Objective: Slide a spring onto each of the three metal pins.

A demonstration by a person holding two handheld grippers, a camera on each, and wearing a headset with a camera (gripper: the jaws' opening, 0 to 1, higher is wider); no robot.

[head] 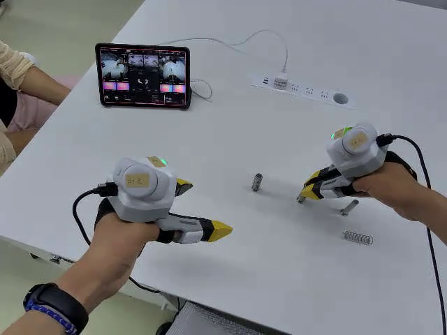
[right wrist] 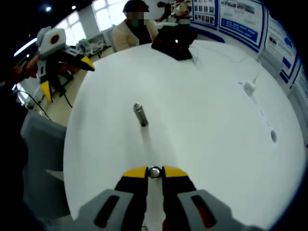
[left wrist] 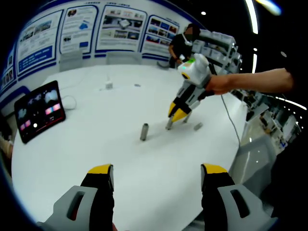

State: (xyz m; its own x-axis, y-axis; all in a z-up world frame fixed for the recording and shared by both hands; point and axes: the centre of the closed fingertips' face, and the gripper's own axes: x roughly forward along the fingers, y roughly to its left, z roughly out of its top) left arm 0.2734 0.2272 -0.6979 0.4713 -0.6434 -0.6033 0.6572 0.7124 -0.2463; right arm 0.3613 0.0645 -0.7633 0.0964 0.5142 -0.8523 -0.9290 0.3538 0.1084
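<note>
right gripper clamps pin | head view: loose spring

Left gripper jaws apart, upright pin ahead, right gripper on further pin

Nothing can be read: the tan stickers, wall posters and tablet screen are too small or blurred.

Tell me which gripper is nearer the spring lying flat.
Right. The right gripper, shut on a metal pin, sits close beside the spring; the left gripper, open, is far across the table.
</note>
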